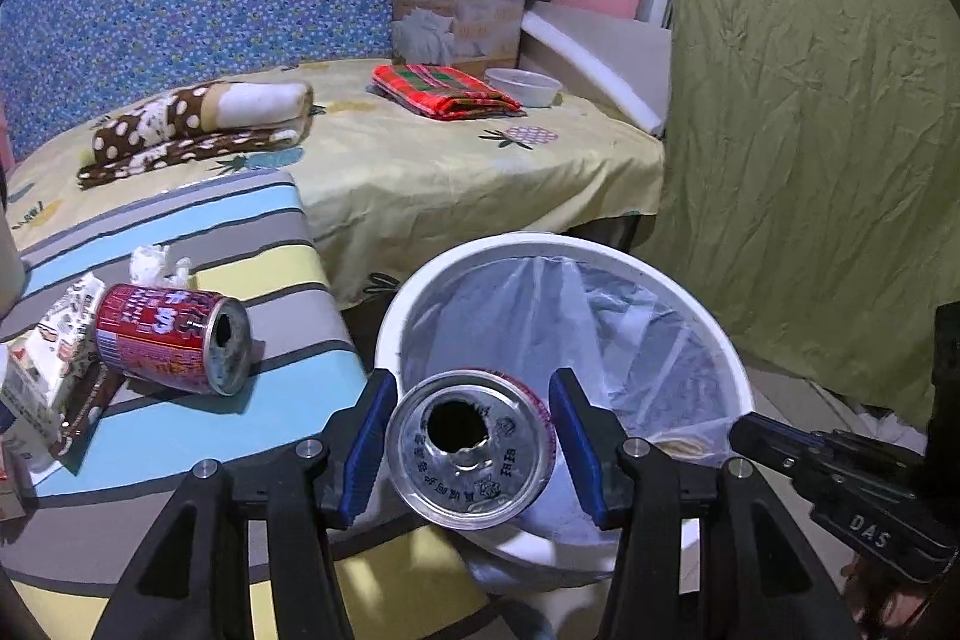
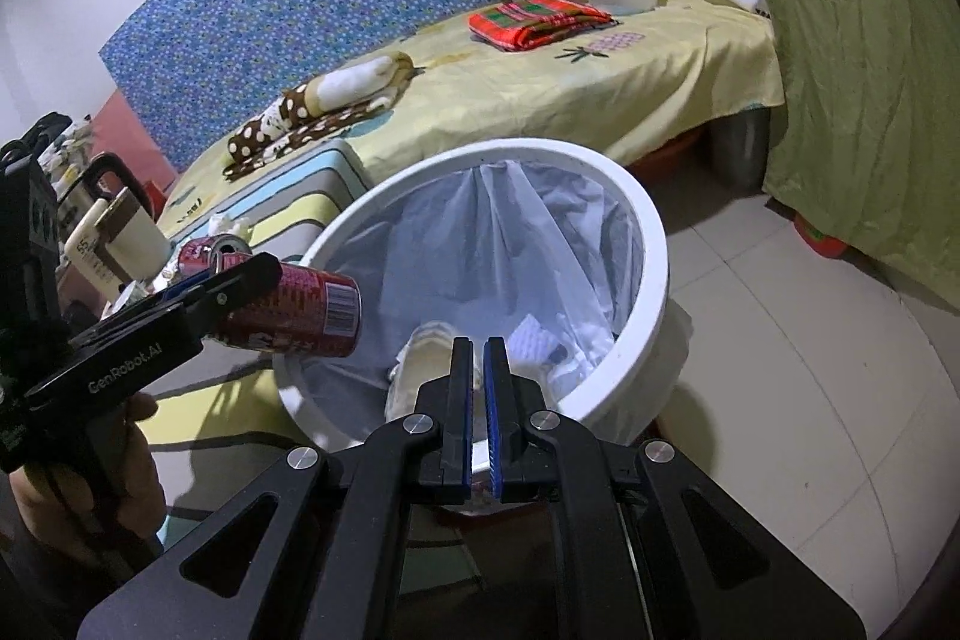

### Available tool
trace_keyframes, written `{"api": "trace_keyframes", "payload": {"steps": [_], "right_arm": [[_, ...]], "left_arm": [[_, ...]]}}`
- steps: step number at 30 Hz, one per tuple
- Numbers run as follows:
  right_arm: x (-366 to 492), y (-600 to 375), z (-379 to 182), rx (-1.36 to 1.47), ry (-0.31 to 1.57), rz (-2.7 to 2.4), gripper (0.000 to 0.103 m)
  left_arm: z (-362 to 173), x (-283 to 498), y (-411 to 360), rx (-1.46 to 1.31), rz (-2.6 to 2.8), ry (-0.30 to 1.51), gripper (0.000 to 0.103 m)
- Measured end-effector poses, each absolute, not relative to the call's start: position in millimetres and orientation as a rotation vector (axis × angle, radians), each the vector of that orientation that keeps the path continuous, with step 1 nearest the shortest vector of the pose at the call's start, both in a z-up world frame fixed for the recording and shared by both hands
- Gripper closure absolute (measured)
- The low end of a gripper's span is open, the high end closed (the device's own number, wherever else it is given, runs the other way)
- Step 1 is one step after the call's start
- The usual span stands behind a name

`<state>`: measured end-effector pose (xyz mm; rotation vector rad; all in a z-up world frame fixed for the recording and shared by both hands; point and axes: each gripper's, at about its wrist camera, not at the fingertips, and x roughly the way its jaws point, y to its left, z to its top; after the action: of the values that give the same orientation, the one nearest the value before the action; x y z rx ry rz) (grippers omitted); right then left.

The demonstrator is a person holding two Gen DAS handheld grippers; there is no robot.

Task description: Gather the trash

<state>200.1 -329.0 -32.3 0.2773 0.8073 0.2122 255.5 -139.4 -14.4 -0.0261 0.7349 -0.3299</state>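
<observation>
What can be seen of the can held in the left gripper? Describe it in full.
The red can is a metal drink can with white print and a barcode near its base. Its silver top, facing the left wrist camera, has a round open drinking hole and embossed characters. It lies tilted on its side between the blue-padded fingers of the left gripper, base pointing out over the rim of the white trash bin, above the clear liner. Only the fingers appear to touch it.
</observation>
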Motion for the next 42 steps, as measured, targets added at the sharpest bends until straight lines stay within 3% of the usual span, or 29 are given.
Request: {"api": "trace_keyframes", "payload": {"steps": [9, 26, 28, 31, 33, 42], "right_arm": [[194.7, -329.1, -24.8, 0.271, 0.779, 0.204, 0.09], [178.7, -308.5, -9.0, 0.236, 0.735, 0.258, 0.088], [175.4, -302.7, -6.6, 0.231, 0.73, 0.276, 0.085], [170.6, -293.0, -4.3, 0.223, 0.724, 0.31, 0.069], [167.0, -286.3, -2.8, 0.214, 0.719, 0.331, 0.066], [158.1, -257.3, -4.0, 0.176, 0.73, 0.412, 0.065]], "left_arm": [[-7.1, 250.6, -128.0, -0.05, -0.307, 0.708, 0.046], [11.5, 187.7, -86.0, -0.094, -0.273, 0.666, 0.046], [12.9, 180.5, -80.2, -0.098, -0.261, 0.661, 0.046], [14.5, 168.8, -69.2, -0.112, -0.24, 0.656, 0.046], [14.2, 161.8, -62.3, -0.122, -0.228, 0.655, 0.046], [14.4, 134.5, -35.8, -0.127, -0.168, 0.639, 0.046]]}}
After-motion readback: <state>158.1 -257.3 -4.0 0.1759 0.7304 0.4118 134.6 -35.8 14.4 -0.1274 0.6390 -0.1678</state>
